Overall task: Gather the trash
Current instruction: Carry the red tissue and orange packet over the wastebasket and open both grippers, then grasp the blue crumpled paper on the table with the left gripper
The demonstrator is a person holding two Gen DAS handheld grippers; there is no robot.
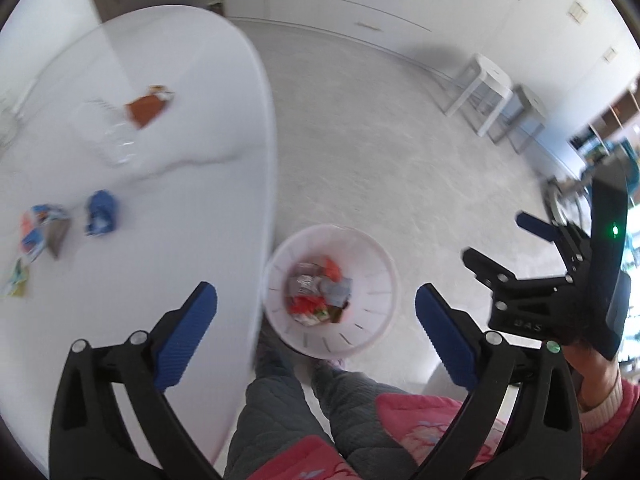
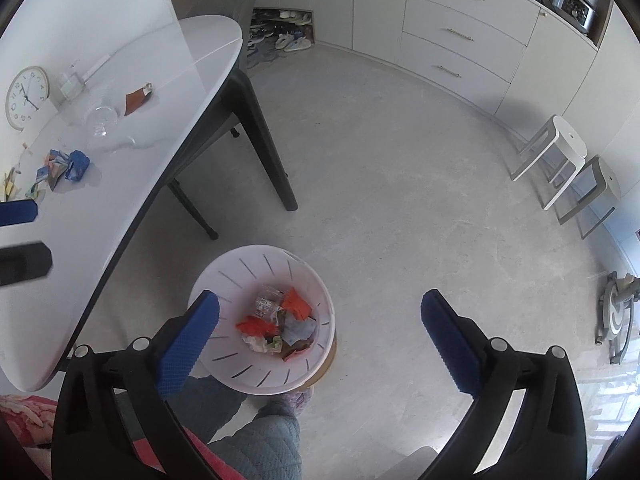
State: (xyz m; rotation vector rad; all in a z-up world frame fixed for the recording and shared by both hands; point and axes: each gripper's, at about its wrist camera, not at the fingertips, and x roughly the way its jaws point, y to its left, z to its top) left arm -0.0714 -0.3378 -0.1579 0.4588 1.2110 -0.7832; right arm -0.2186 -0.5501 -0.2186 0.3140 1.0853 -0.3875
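Observation:
A white slotted trash bin (image 1: 376, 280) stands on the floor beside the white table (image 1: 192, 208) and holds several crumpled wrappers; it also shows in the right wrist view (image 2: 224, 280). My left gripper (image 1: 316, 316) is open and empty above the bin. My right gripper (image 2: 320, 320) is open and empty, above the floor just right of the bin; it shows in the left wrist view (image 1: 504, 240). On the table lie a blue wrapper (image 1: 101, 213), a colourful wrapper (image 1: 42, 232), a brown-orange wrapper (image 1: 147, 109) and a clear plastic bottle (image 1: 110, 136).
The person's legs (image 1: 288, 400) are right by the bin. Two white stools (image 2: 568, 160) stand at the right. Drawers (image 2: 460, 32) line the far wall. A clock (image 2: 26, 96) leans at the table's back. The table's dark legs (image 2: 264, 140) reach the floor.

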